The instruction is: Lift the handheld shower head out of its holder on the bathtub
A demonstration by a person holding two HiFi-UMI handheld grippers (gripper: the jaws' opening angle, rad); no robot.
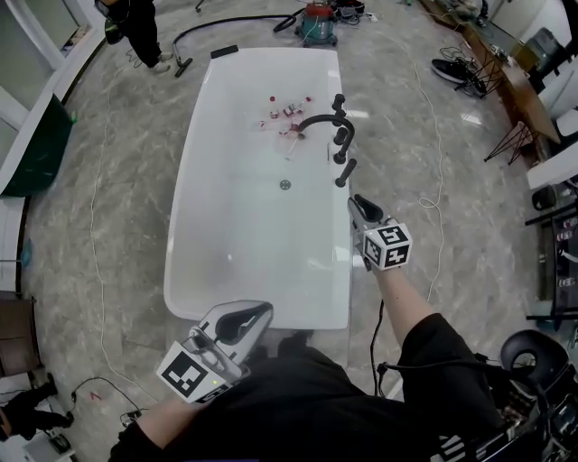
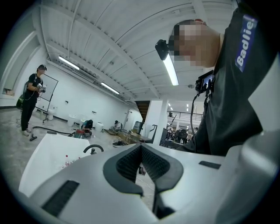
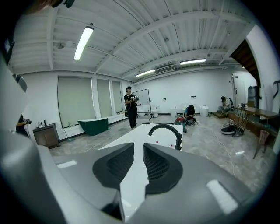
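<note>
The approach is judged to be the step in hand. On the white bathtub (image 1: 181,207), black fittings are mounted along the right rim. The handheld shower head (image 1: 346,171) is seated, tilted, in its holder at the near end of that row and is not yet lifted. The right gripper (image 1: 355,204) is held over the same rim, near the shower head but apart from it — its fingers are parted by a narrow gap, with nothing between them. The left gripper (image 1: 260,313) is held at the near rim, fingers closed together on nothing.

For the next move, the right fingers probably need to be widened, placed around the shower head's handle and clenched. A lift in line with the holder is advised, so that the knobs and faucet (image 1: 318,120) are not struck.

The tub is set on a marble-patterned floor (image 1: 117,180) in a large hall. A green tub (image 1: 41,149) is placed at the left wall and a vacuum cleaner (image 1: 318,23) beyond the far rim. Inside the tub, small bottles (image 1: 284,113) are scattered toward the far end — the drain (image 1: 285,185) is at mid-length.
</note>
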